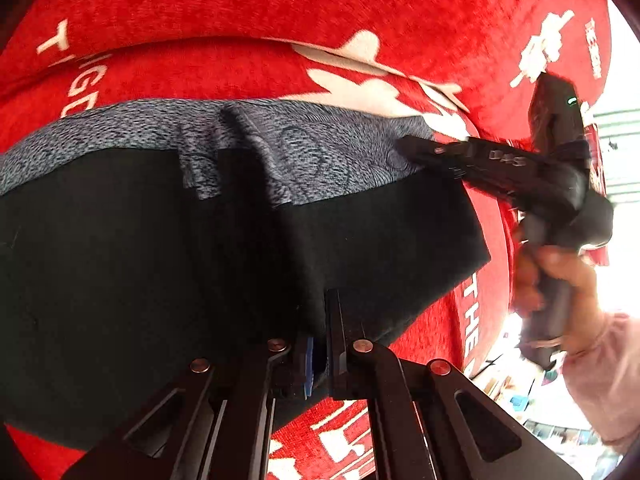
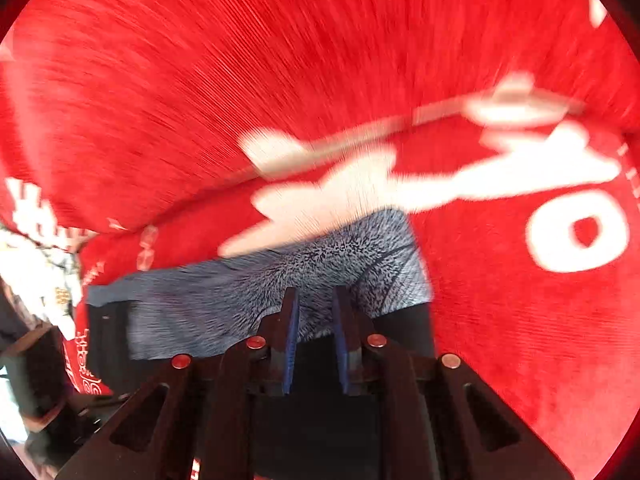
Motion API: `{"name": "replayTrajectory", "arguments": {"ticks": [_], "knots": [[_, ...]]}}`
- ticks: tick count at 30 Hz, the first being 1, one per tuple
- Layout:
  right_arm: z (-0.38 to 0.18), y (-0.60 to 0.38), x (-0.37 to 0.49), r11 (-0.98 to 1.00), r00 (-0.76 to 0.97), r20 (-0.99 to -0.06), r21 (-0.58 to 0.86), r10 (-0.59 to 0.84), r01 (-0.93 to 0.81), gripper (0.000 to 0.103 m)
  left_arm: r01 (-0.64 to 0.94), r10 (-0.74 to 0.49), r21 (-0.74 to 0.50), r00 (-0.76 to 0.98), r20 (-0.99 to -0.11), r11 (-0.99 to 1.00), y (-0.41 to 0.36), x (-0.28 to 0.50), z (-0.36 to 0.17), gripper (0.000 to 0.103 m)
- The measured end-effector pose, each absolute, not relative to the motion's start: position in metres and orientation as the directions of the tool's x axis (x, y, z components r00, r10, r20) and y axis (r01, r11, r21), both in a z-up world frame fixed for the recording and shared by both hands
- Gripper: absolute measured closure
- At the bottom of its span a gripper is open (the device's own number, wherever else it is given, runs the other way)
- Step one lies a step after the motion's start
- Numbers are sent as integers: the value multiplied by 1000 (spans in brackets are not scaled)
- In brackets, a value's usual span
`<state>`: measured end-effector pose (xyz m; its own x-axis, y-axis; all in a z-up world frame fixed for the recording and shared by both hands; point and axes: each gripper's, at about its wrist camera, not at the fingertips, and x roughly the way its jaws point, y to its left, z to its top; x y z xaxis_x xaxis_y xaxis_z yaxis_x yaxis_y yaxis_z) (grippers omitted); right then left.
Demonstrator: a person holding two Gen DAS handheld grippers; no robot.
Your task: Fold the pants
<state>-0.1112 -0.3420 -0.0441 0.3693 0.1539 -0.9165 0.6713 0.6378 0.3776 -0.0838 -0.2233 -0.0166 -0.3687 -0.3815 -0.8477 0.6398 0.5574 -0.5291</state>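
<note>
left wrist view showed the black pants (image 1: 140, 260) with grey heathered waistband (image 1: 304, 140) lying on a red blanket (image 1: 280, 0); the left gripper (image 1: 316, 344) was clamped on the black fabric's near edge; the right gripper (image 2: 314, 320), jaws slightly parted and holding nothing, sat over the waistband's right end.

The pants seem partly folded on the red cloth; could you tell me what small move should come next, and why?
Probably draw the left gripper, shut on the pants, further across, since the grey waistband is still uncovered. The right gripper hovers open above that waistband.
</note>
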Motion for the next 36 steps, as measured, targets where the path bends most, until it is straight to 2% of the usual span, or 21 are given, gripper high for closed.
{"name": "replayTrajectory", "arguments": {"ticks": [3, 8, 9, 10, 11, 12, 18, 21, 26, 30, 33, 36], "knots": [[-46, -337, -105, 605, 398, -905, 403, 151, 686, 85, 632, -374, -523, -367, -852, 572, -219, -81, -10, 99], [-39, -297, -90, 652, 398, -881, 462, 257, 601, 85, 657, -352, -498, -354, -866, 566, -211, -83, 3, 97], [-38, -290, -87, 651, 404, -874, 474, 269, 593, 85, 668, -346, -482, -338, -875, 567, -210, -83, 5, 81], [-38, -283, -84, 639, 420, -860, 500, 289, 584, 85, 689, -333, -442, -296, -895, 574, -206, -83, 10, 53], [-40, -276, -81, 622, 436, -843, 531, 315, 576, 85, 701, -333, -413, -258, -907, 581, -202, -83, 14, 42], [-41, -271, -77, 612, 440, -834, 546, 333, 572, 85, 704, -341, -404, -239, -909, 585, -198, -81, 17, 38], [-50, -230, -59, 624, 413, -832, 552, 371, 553, 85, 699, -269, -282, -132, -954, 657, -171, -70, 18, 38], [-49, -214, -63, 608, 395, -810, 586, 433, 536, 85, 667, -248, -251, -102, -963, 702, -157, -63, 15, 38], [-35, -198, -80, 604, 392, -803, 596, 450, 528, 85, 641, -192, -179, -51, -980, 747, -138, -56, 14, 38], [-7, -210, -107, 646, 382, -854, 519, 354, 560, 84, 659, -179, -149, -23, -984, 737, -135, -60, 21, 38], [11, -228, -134, 661, 370, -895, 437, 249, 610, 84, 675, -209, -172, -27, -978, 717, -150, -70, 26, 38], [12, -245, -148, 645, 349, -913, 398, 210, 653, 84, 691, -230, -190, -35, -973, 698, -179, -82, 18, 34]]}}
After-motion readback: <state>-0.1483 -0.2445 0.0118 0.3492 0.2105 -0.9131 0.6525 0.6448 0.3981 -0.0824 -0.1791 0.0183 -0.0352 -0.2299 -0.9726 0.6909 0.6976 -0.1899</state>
